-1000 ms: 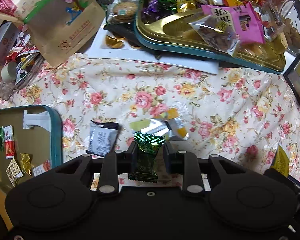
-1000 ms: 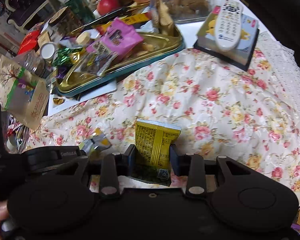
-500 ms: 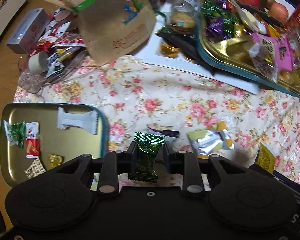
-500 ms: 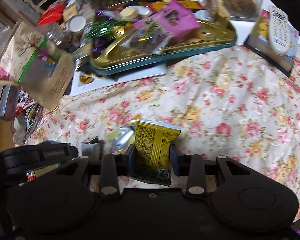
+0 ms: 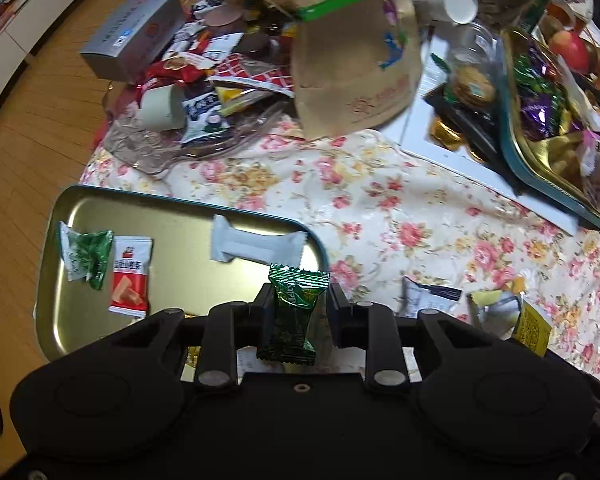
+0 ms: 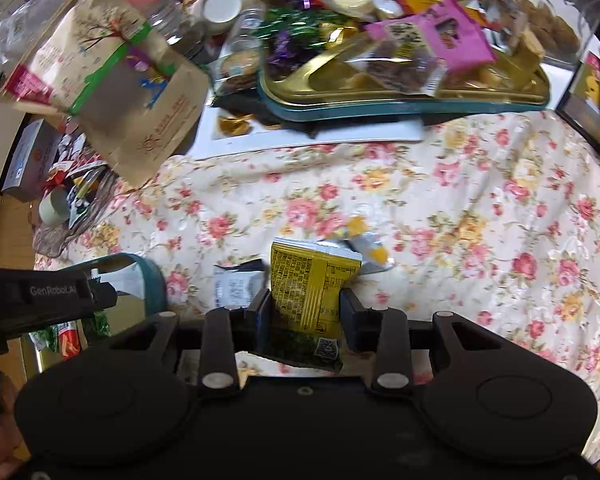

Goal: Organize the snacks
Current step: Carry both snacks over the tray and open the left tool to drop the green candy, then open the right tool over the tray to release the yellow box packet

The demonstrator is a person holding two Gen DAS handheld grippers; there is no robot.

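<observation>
Above the gold tray (image 5: pixel 52 280), left claw (image 5: pixel 298 304) clamps green candy (image 5: pixel 290 312); right claw (image 6: pixel 304 312) clamps yellow packet (image 6: pixel 308 288).

A floral tablecloth (image 5: pixel 400 216) covers the table. Wooden plank flooring (image 5: pixel 28 128) lies beside it, under warm indoor light.

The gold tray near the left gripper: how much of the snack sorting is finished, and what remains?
Done: the gold tray holds a white packet, a red-and-white packet and a green packet. In hand: the left gripper grips a green candy near the tray's edge; the right gripper grips a yellow packet. Left: a grey packet and a silver wrapper lie on the floral cloth.
</observation>
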